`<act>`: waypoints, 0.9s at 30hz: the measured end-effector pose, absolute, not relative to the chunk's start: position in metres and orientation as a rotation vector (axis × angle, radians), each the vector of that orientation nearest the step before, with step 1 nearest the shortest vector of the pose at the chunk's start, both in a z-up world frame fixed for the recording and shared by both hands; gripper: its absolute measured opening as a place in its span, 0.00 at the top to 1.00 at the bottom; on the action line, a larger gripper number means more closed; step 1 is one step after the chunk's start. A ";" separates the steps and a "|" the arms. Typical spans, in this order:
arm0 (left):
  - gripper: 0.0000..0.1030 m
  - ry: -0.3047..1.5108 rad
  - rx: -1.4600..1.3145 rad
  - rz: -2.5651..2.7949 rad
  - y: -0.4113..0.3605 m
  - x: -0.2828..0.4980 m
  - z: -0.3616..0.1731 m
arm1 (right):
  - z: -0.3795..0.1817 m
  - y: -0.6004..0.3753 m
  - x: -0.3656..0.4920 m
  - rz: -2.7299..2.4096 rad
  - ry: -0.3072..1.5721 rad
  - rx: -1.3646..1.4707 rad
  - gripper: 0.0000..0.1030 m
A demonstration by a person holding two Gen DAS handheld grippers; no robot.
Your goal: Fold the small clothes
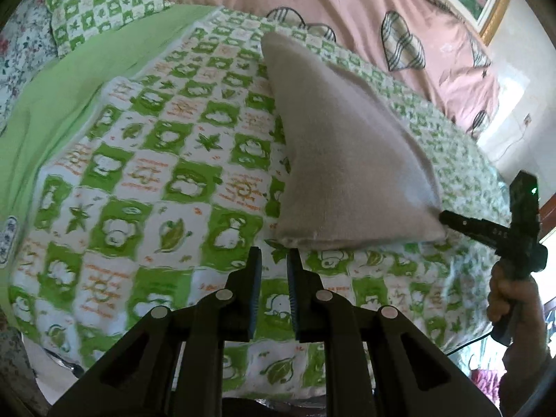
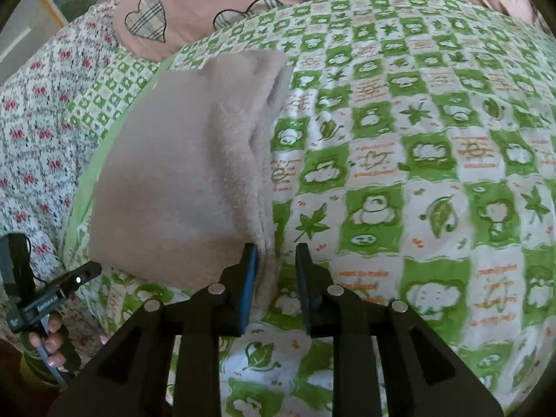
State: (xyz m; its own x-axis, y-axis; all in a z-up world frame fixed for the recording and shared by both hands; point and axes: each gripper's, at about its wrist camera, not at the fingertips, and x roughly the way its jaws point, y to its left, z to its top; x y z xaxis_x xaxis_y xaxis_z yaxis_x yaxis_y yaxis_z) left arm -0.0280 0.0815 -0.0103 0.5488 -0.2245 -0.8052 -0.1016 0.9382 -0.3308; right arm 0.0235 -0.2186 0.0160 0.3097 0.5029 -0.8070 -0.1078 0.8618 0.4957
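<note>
Bright daylight, both cams – soft motion blur throughout.
I see the green checked bedspread point(image 1: 146, 160) smeared, glare off the white wall point(image 1: 514, 80) at right, heavy fisheye bending + dark vignette at edges.

Right gripper point(image 2: 276, 260), jaws apart, sits at the near corner of a folded beige cloth point(image 2: 180, 173) on the checked bedspread point(image 2: 417, 173).

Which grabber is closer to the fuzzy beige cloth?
Right. The right gripper is at the beige cloth, one finger touching its folded edge. The left gripper sits just short of its near corner, fingers open.
</note>
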 end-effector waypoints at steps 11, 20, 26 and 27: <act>0.82 0.883 -0.426 -0.151 0.081 0.015 0.022 | 0.045 -0.211 0.055 0.439 1.112 0.439 0.75; 0.78 0.862 -0.379 -0.211 0.065 0.054 0.023 | 0.007 -0.197 0.118 0.502 1.185 0.636 0.72; 0.76 0.892 -0.355 -0.210 0.064 0.057 0.011 | 0.016 -0.184 0.128 0.555 1.149 0.602 0.90; 0.76 0.894 -0.355 -0.211 0.065 0.057 0.010 | 0.021 -0.185 0.129 0.554 1.125 0.588 0.90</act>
